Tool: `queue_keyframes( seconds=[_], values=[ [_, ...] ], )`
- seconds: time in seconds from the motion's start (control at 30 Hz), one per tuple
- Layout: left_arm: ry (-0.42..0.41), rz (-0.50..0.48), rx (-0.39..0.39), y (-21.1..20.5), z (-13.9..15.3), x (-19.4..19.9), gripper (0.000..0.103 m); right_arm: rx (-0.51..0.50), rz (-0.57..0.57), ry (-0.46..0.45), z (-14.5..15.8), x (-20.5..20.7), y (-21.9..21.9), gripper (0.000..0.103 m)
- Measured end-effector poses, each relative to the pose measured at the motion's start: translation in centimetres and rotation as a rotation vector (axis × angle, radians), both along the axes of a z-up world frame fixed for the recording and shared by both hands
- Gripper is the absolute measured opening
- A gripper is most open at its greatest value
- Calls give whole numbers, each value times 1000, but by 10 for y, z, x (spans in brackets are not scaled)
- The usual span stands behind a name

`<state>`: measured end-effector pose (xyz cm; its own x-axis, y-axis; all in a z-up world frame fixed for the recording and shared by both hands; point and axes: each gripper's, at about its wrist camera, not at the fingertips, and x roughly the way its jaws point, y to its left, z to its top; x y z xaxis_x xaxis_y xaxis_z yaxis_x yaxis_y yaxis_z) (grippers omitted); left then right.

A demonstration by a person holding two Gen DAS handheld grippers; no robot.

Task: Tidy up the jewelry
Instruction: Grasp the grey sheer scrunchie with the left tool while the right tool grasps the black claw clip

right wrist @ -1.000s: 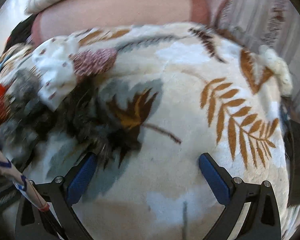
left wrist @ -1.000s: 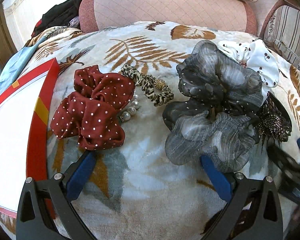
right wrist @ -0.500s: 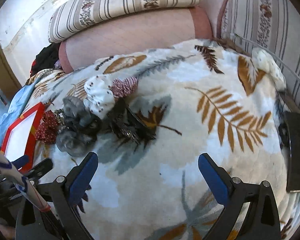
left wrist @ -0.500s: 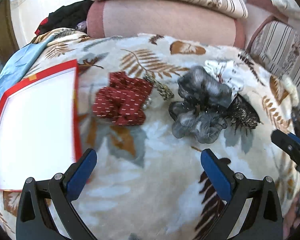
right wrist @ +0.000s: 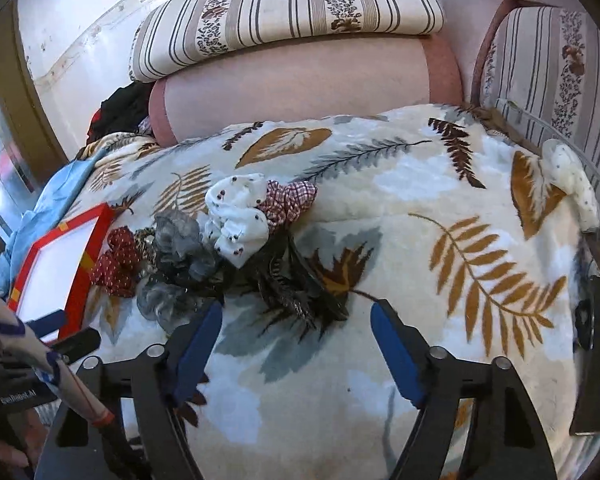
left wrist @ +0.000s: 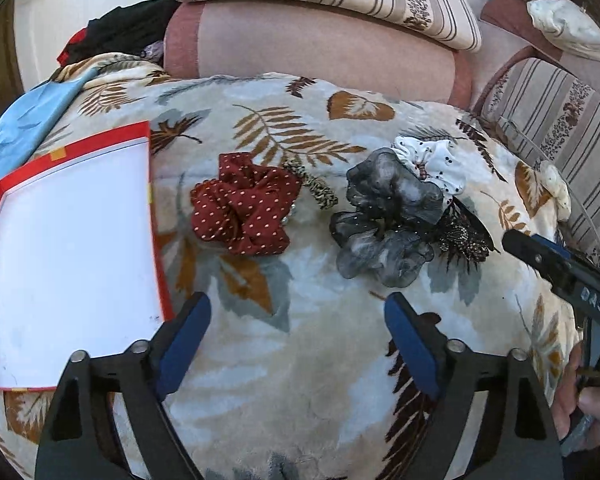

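Hair accessories lie in a cluster on a leaf-print blanket (left wrist: 300,360): a red dotted scrunchie (left wrist: 244,210), a leopard-print hair tie (left wrist: 312,188), a grey sheer scrunchie (left wrist: 384,220), a white dotted scrunchie (left wrist: 432,160), a dark beaded feather clip (left wrist: 460,236) and a red checked scrunchie (right wrist: 288,200). A red-framed white tray (left wrist: 64,252) lies at the left. My left gripper (left wrist: 296,336) is open and empty, short of the cluster. My right gripper (right wrist: 296,340) is open and empty, just before the feather clip (right wrist: 296,292).
Pink and striped cushions (right wrist: 292,80) close off the back and right. A blue cloth (left wrist: 24,124) and dark clothes (left wrist: 128,36) lie at the back left. A white dotted item (right wrist: 572,184) sits at the blanket's right edge, a dark flat object (right wrist: 596,360) further right.
Both grippers have pulled back and up from the cluster, so the accessories look smaller and farther. The tray and cushions have come more into view. Both grippers stay open and empty.
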<state>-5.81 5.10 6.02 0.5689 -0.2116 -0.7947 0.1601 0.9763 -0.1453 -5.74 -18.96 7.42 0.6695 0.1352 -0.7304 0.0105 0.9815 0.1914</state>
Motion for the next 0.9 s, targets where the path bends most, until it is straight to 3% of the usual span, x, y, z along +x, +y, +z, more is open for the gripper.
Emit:
queue_keyframes(
  seconds=[0.27,0.53,0.7,0.77,0.83,0.9],
  values=[
    [0,-43,8,-20,2,12,84,38,17,46,-14,29,-4,81],
    [25,-92,22,-44,-5,28,84,-7,38,115,-39,53,3,74],
    [45,-119,48,-61,-15,40,84,3,62,116,-46,53,2,60],
    [48,-126,61,-67,-18,43,84,-12,61,99,-43,50,2,44],
    [44,-129,86,-73,-20,47,84,3,44,90,-39,45,-4,34],
    [39,-127,106,-79,-23,53,84,69,23,90,-38,41,-16,34]
  ],
)
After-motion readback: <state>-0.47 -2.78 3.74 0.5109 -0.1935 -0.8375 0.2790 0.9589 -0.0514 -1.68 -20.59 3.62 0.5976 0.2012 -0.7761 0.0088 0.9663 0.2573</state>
